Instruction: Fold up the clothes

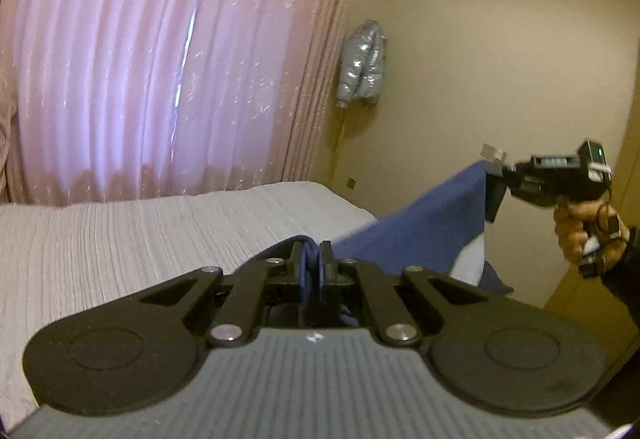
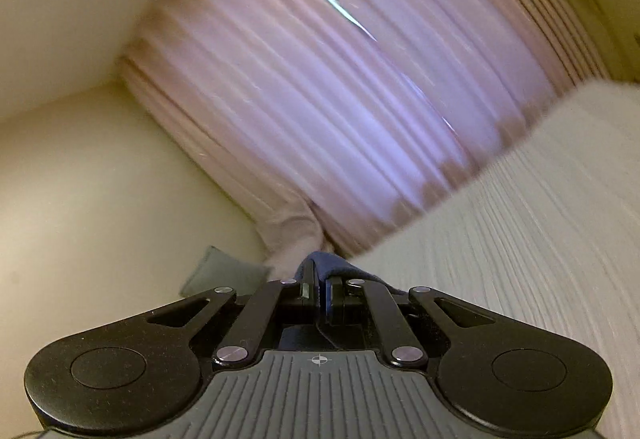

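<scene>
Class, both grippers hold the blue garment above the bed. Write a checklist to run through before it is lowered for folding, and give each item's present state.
1. Left gripper shut on the blue garment: ok.
2. Right gripper shut on the blue garment: ok.
3. Cloth stretched between the two grippers, in the left wrist view: ok.
4. Garment lifted off the bed: cannot tell, its lower part is hidden.
5. Visible bed surface free of other items: ok.
6. Garment hanging flat, without twists: cannot tell.

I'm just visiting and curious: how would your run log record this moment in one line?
left gripper: shut on blue garment | right gripper: shut on it | garment lifted over bed
</scene>
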{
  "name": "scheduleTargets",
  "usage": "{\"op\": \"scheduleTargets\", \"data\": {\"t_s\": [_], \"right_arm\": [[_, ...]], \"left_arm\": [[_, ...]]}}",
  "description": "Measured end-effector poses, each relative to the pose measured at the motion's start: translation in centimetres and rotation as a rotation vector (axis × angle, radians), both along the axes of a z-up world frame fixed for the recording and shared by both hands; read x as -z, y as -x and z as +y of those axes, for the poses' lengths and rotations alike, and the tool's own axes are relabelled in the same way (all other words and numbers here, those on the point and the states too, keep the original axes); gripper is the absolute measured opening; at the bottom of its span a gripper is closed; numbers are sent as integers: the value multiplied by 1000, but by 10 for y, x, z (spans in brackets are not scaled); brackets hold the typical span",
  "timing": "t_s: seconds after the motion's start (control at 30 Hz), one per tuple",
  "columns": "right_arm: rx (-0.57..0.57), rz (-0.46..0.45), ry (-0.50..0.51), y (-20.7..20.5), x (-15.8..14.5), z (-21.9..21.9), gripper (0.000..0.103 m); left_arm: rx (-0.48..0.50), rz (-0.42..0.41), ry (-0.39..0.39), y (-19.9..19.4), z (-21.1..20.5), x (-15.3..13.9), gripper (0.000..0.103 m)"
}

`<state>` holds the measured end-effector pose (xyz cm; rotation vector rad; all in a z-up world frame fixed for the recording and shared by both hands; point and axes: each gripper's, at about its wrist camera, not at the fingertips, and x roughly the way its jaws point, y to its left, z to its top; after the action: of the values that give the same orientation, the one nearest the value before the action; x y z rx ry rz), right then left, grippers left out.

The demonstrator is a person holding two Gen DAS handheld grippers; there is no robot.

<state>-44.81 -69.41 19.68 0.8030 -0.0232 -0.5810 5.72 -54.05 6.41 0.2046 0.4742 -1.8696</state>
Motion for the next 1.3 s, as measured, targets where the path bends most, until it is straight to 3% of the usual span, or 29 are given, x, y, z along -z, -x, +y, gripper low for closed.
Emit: {"op": "scheduleTargets", "data": {"t_s": [0.07, 0.13, 0.2, 0.27, 0.4, 0.5, 0.6, 0.67, 0.77, 0.83, 0.9, 0.93, 0.97, 1.0, 1.13, 1.3], "right_arm": [[-16, 20, 36, 9, -3, 18, 2], [-36, 55, 39, 25, 16, 41, 2], [-71, 117, 0, 46, 52, 68, 2], [-111, 194, -53, 69, 93, 96, 2], [-178, 394, -296, 100, 223, 132, 2], [-219, 519, -475, 113, 318, 150, 2], [-244, 672, -590, 116, 387, 160, 2], [-242, 767, -653, 118, 423, 164, 2], [-186, 841, -648, 125, 428, 153, 3], [-161, 846, -630, 130, 424, 144, 3], [-151, 827, -595, 134, 417, 132, 8], [-147, 820, -569, 136, 411, 128, 35], [-146, 811, -538, 141, 407, 125, 79], [-152, 804, -514, 140, 405, 124, 87], [-193, 786, -456, 112, 403, 117, 88], [-279, 817, -372, 44, 419, 124, 87]], "left_arm": [[3, -12, -57, 17, 44, 31, 3], [7, -25, -115, 34, 88, 62, 3], [4, -28, -189, 52, 131, 100, 3], [-22, 4, -330, 75, 169, 163, 2], [-75, 105, -622, 124, 250, 288, 0], [-126, 157, -821, 157, 287, 370, 0], [-127, 114, -945, 177, 307, 411, 0], [-120, 89, -951, 175, 299, 411, 0], [-129, 42, -911, 168, 272, 391, 5], [-136, 6, -866, 160, 249, 382, 16], [-143, -30, -820, 151, 227, 372, 34], [-146, -48, -797, 147, 215, 368, 35], [-150, -66, -775, 143, 204, 363, 37], [-153, -83, -752, 139, 193, 358, 40], [-145, -132, -703, 122, 143, 357, 44], [-56, -233, -628, 95, 62, 378, 44]]}}
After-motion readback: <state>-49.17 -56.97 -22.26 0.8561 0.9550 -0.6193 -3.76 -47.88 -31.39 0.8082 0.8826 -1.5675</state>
